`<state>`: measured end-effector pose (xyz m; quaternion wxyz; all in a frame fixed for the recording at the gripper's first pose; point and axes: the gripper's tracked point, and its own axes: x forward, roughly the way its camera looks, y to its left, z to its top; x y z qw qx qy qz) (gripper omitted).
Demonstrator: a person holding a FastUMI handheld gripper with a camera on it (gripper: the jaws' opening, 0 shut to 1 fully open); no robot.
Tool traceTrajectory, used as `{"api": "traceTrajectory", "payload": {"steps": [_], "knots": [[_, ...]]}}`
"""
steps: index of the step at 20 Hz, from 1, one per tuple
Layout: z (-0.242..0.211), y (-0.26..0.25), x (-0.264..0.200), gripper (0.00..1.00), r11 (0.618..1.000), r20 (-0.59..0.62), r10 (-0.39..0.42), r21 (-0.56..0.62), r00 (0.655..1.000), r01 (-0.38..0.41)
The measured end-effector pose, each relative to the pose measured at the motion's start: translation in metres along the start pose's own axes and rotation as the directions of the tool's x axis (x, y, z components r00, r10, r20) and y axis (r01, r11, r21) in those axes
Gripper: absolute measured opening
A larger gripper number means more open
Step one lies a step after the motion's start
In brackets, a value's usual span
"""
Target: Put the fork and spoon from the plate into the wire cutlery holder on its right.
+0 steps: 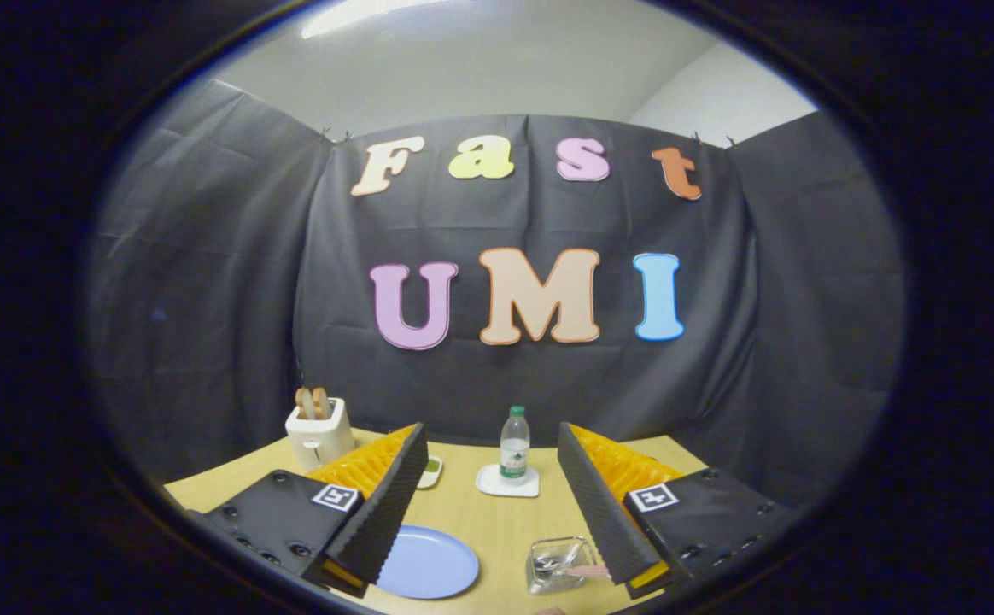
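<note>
Where black cloth walls meet a wooden table: plate, holder right of it, contents blurred, perhaps cutlery; bottle, toaster. Gripper spread wide, holding nothing.

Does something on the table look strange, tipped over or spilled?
Nothing looks spilled or tipped. The round blue plate lies bare, no cutlery on it. The clear wire cutlery holder stands beside it; the plastic water bottle and white toaster stand upright. The gripper hangs open above.
</note>
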<state>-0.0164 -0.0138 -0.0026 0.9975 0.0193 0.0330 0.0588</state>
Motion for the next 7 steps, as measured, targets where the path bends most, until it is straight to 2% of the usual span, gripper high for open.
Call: {"api": "traceTrajectory", "payload": {"steps": [4, 7], "knots": [[0.012, -0.002, 0.005, 0.98, 0.999, 0.065, -0.033, 0.003, 0.997, 0.033], [0.009, -0.001, 0.013, 0.98, 0.999, 0.064, -0.031, 0.031, 0.997, 0.030]]}}
